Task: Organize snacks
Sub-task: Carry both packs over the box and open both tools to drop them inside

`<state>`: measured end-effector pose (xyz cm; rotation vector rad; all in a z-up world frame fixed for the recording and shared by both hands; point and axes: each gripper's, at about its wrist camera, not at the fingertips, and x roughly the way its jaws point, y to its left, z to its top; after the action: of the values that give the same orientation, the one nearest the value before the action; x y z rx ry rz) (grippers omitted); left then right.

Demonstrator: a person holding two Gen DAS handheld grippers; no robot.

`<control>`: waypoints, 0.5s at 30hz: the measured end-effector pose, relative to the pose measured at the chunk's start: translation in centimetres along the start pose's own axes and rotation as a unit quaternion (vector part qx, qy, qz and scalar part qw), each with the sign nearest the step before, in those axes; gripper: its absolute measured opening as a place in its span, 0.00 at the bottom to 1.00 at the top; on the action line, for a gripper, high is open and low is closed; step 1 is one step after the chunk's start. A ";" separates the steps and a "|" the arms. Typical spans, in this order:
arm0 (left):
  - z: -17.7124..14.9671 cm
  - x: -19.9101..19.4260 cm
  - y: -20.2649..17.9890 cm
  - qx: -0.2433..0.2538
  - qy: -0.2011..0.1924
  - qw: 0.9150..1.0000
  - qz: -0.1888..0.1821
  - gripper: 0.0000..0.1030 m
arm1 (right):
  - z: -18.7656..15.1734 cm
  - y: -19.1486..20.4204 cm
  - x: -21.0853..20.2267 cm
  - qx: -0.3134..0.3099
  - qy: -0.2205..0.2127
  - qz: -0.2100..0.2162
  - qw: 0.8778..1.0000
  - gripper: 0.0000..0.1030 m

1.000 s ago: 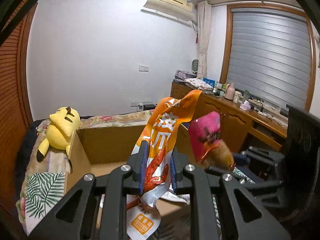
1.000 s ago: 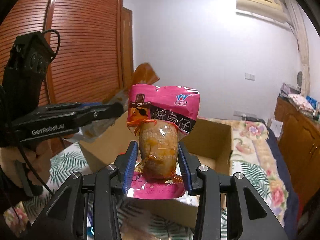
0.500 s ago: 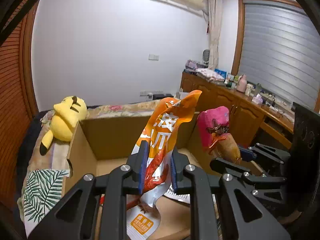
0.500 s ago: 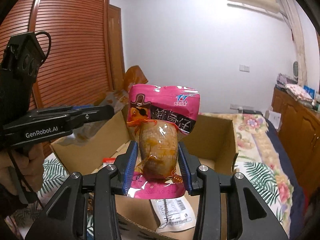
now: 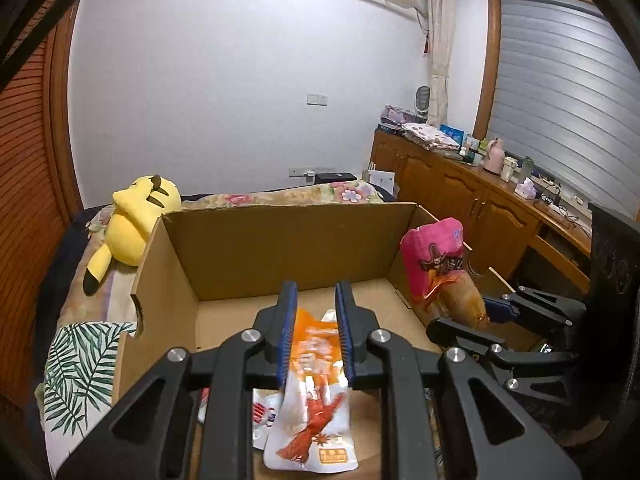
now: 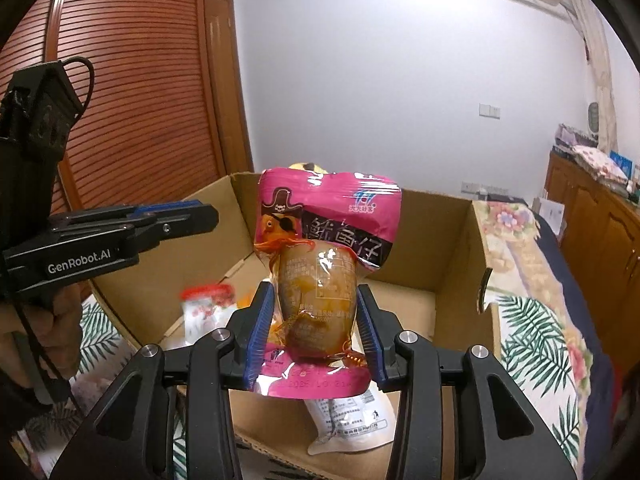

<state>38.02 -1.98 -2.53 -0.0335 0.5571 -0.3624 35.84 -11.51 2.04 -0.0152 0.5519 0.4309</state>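
- Holding a pink snack pouch point(image 6: 320, 268) upright, the right gripper point(image 6: 314, 332) pinches it near its lower, clear part, where a brownish piece of food shows through; the pink top with a pirate cartoon stands above the blue fingers point(image 6: 260, 332)
- From the left wrist view the same pink snack pouch point(image 5: 436, 264) sits at the right wall of the cardboard box point(image 5: 280, 240), held above the box floor by the right gripper point(image 5: 486, 312)
- The left gripper point(image 5: 316, 332) is spread, its blue pads apart with nothing clamped between them; an orange and white snack bag point(image 5: 312, 408) lies below it inside the box, its upper edge showing between the fingers point(image 5: 288, 332), and whether it touches them cannot be told
- In the right wrist view the left gripper point(image 6: 196, 216) reaches in over the left wall of the cardboard box point(image 6: 452, 248), with a hand point(image 6: 36, 344) on its handle
- Other packets rest on the box floor: a white one with a red top point(image 6: 206, 308) at the left, blurred, and a white packet with printed text point(image 6: 352, 420) under the pink pouch
- The box stands open on a bed point(image 5: 76, 364) covered in a leaf-print sheet
- A yellow plush toy point(image 5: 132, 224) lies on the bed just beyond the box's far left corner
- A wooden counter point(image 5: 480, 196) along the right wall carries bottles and folded cloth
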 end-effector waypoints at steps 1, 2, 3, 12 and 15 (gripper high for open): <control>-0.1 0.0 0.0 0.000 0.000 1.000 0.001 0.17 | -0.1 0.0 0.0 0.001 0.001 0.000 1.000 0.40; 0.0 0.0 0.0 0.000 0.000 1.000 0.002 0.17 | -0.1 0.0 0.1 0.001 0.003 0.000 1.000 0.41; -0.1 0.1 0.0 0.000 0.001 1.000 0.002 0.17 | -0.2 0.0 0.2 0.002 0.005 0.000 1.000 0.41; -0.5 0.1 0.4 -0.002 0.002 1.000 0.004 0.25 | -0.3 0.4 0.0 -0.006 0.011 0.000 1.000 0.47; -0.7 -0.3 0.2 0.003 0.000 1.000 0.001 0.32 | -0.2 0.4 -0.6 -0.007 0.006 -0.002 1.000 0.47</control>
<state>37.47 -1.61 -2.95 -0.0264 0.5551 -0.3618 35.10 -11.38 2.25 -0.0324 0.5610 0.4313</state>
